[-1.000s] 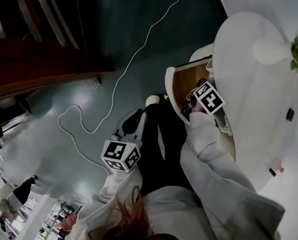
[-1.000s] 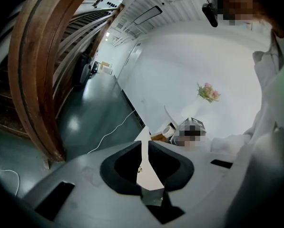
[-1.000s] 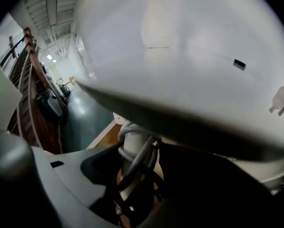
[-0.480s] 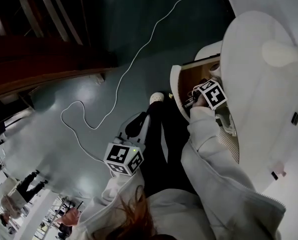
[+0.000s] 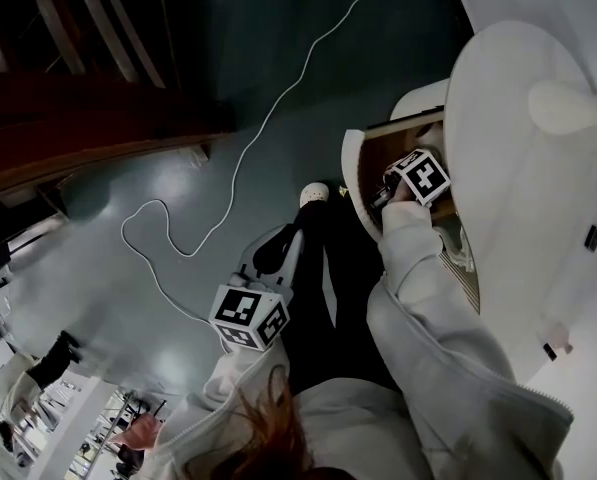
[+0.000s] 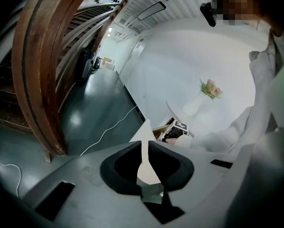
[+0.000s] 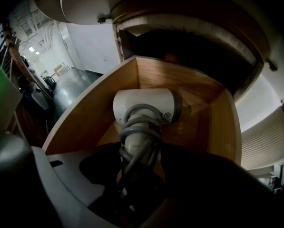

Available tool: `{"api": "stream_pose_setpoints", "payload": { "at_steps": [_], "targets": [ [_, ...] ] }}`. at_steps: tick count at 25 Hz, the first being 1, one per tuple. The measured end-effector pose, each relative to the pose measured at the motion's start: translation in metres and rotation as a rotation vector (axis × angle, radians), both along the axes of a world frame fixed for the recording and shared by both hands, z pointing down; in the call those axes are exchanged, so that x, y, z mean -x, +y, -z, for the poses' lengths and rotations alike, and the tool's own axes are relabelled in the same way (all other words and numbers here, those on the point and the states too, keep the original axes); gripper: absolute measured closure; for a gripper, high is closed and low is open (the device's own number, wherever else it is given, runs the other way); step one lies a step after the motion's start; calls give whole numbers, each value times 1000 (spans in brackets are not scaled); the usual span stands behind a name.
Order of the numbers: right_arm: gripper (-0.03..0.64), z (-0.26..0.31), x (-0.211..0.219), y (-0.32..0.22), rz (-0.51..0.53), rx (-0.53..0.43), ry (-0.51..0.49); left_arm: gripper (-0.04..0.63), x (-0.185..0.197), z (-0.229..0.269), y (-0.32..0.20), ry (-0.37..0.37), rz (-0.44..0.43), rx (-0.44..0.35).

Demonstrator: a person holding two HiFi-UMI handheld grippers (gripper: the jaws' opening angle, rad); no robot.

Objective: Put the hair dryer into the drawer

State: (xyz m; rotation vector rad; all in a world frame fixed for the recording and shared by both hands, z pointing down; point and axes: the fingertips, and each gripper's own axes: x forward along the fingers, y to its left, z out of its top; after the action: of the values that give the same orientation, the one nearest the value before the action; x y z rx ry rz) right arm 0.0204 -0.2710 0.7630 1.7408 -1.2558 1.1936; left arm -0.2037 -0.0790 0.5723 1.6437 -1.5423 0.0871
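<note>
**Desk:** Head view first. What's the line?

**Operator:** My right gripper (image 5: 396,190) reaches into the open wooden drawer (image 5: 364,160) of the rounded white cabinet (image 5: 518,148), its marker cube (image 5: 419,176) just above the rim. My left gripper (image 5: 276,246) hangs well apart over the dark floor (image 5: 178,198), near a loose white cable (image 5: 240,168).

**Desk:** Left gripper view?

**Operator:** Jaws drawn together to a thin slit, nothing in them. It plays no part here.

**Desk:** And the right gripper view?

**Operator:** Jaws partway apart and clamped on the handle of the white hair dryer (image 7: 142,106), with the grey cord (image 7: 138,127) wound round that handle. The dryer is inside the drawer, head toward the back wall and nearer the left side than the right. Whether it touches the drawer floor I can't tell.

**Desk:** What could spoil it?

**Operator:** Three things, in my judgement. If I let go while it hangs, it drops and knocks the wood. The cord loops sit right against my jaws, so they could catch as I open and drag the dryer back up when I withdraw. And if the handle ends up propped on the front edge, the drawer won't shut.
</note>
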Motion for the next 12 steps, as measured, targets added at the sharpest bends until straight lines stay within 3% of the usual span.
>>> {"api": "stream_pose_setpoints", "payload": {
  "at_steps": [6, 12],
  "targets": [
    [157, 0, 16, -3, 130, 11, -16, 543, 1, 1, -1, 4, 4, -9],
    [129, 14, 23, -10, 305, -10, 35, 543, -1, 5, -3, 6, -3, -31]
  ]
}}
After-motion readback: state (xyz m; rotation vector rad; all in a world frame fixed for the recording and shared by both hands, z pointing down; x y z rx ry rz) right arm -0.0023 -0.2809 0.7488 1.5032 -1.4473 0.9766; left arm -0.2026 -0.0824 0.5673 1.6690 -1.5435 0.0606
